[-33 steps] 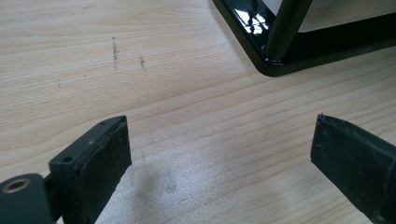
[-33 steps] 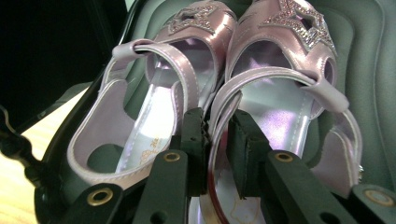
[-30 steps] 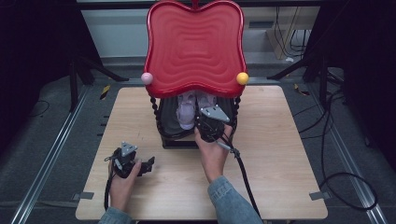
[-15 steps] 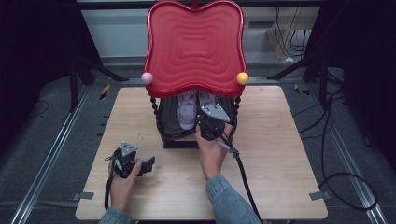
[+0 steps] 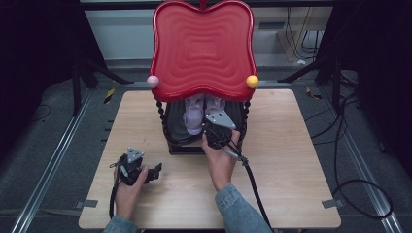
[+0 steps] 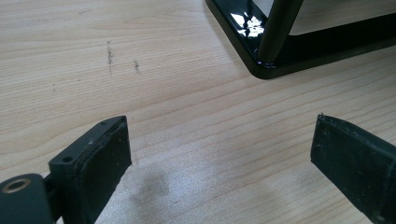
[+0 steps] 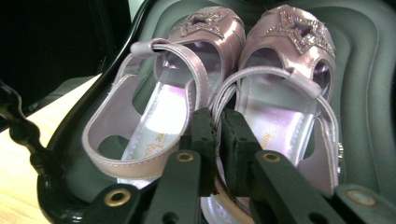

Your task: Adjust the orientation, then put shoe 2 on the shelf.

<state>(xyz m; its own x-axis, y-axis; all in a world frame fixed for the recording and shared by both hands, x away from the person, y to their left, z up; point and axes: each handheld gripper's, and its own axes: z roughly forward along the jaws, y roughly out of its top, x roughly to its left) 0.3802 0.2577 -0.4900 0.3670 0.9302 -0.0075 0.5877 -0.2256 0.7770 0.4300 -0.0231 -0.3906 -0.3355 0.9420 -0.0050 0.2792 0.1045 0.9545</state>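
Lilac sandals (image 7: 261, 88), pair, on rack's lower shelf (image 7: 364, 70). Right gripper (image 7: 217, 140): jaws just closed, pinching both inner straps; pair secured, likely ready for lifting. Left gripper (image 6: 219, 158): agape, empty, on desk (image 6: 140, 60).

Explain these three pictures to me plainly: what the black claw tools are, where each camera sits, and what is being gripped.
A person holds a two-jaw tool in each hand at a pale wooden table. The high view looks down from above; each other view rides on one tool, looking along its jaws. On the table stands a black shelf rack with a wavy red top, holding a pair of shiny pink star-toed sandals. The right gripper has just closed on the heel edge of one sandal. The left gripper rests open over bare wood, holding nothing.
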